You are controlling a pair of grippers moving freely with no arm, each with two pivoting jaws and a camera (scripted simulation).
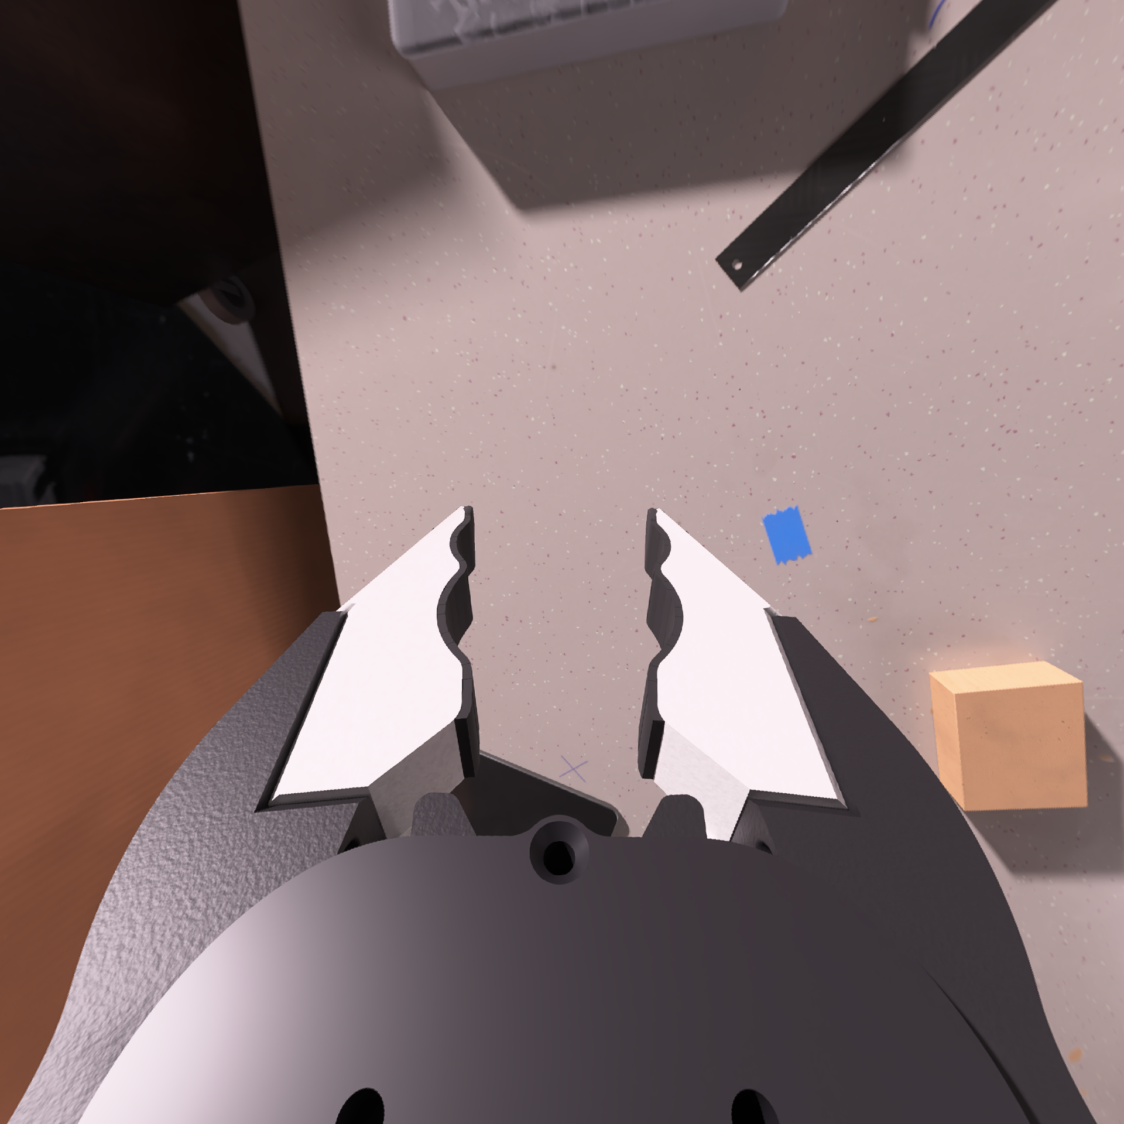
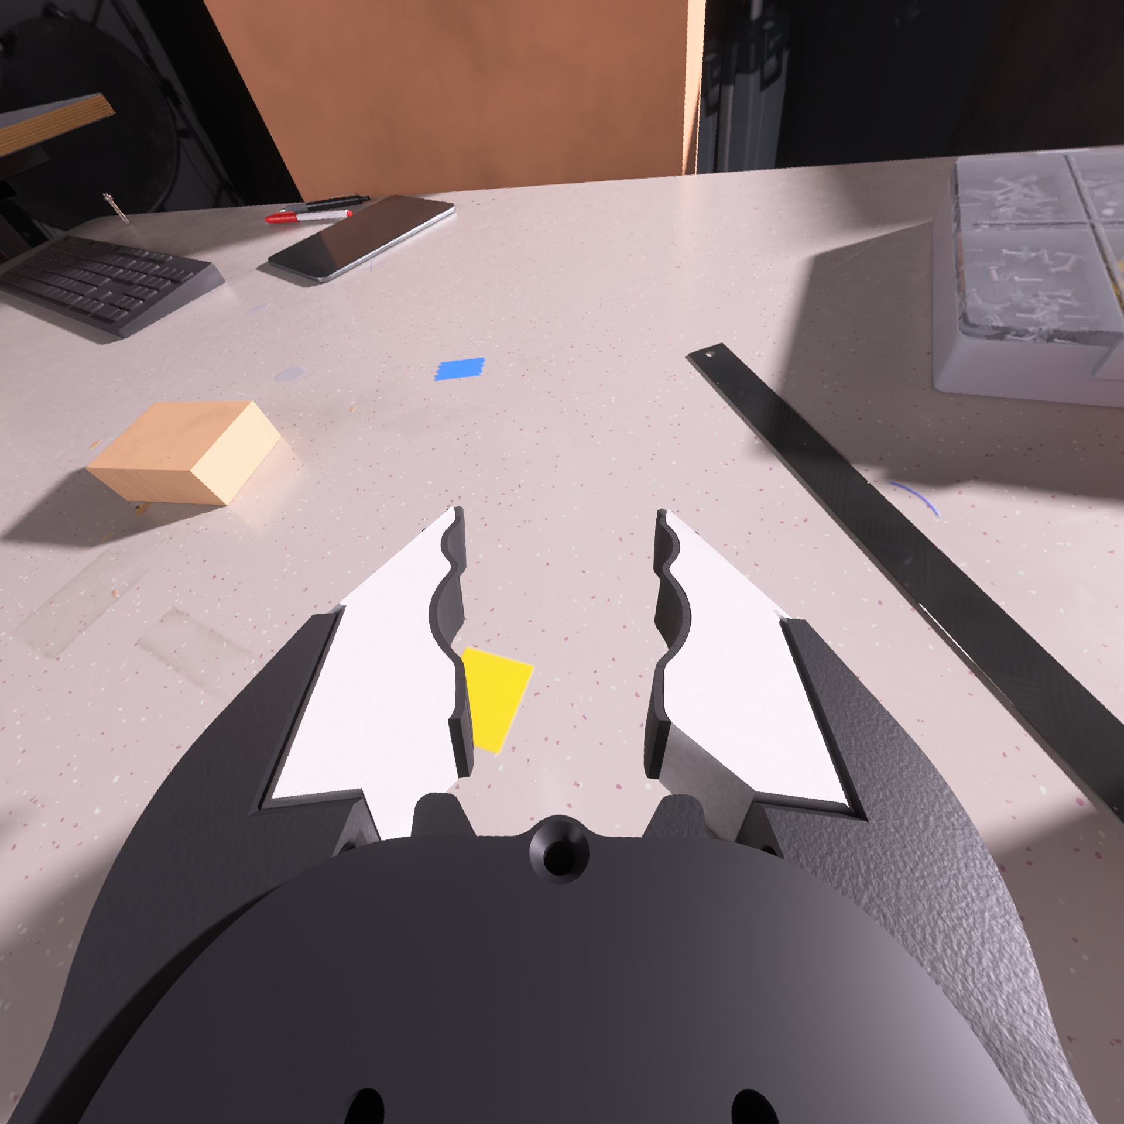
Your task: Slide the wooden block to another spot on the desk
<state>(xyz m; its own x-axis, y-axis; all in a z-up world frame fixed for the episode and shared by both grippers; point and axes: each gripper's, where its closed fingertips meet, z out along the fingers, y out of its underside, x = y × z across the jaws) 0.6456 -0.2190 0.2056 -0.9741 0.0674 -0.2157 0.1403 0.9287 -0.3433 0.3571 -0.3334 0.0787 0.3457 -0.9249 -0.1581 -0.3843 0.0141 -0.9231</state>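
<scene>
Wooden block (image 2: 182, 453), bare, unmarked, on desk (image 2: 578, 292)

Left gripper (image 1: 559, 517) & right gripper (image 2: 559, 517): same build, smooth dark grey rounded body w/ rough-textured grey side wings. Each has 2 white wedge fingers (image 2: 389, 681) w/ black wavy inner pads (image 1: 456, 602). One recessed screw hole top centre, 2 round holes near bottom edge.

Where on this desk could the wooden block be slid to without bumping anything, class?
Free: the bare stretch between the wooden block, blue tape and black ruler, and the near surface around the yellow patch. Crowded: the far left corner with keyboard, phone and markers, and the parts tray far right.
</scene>
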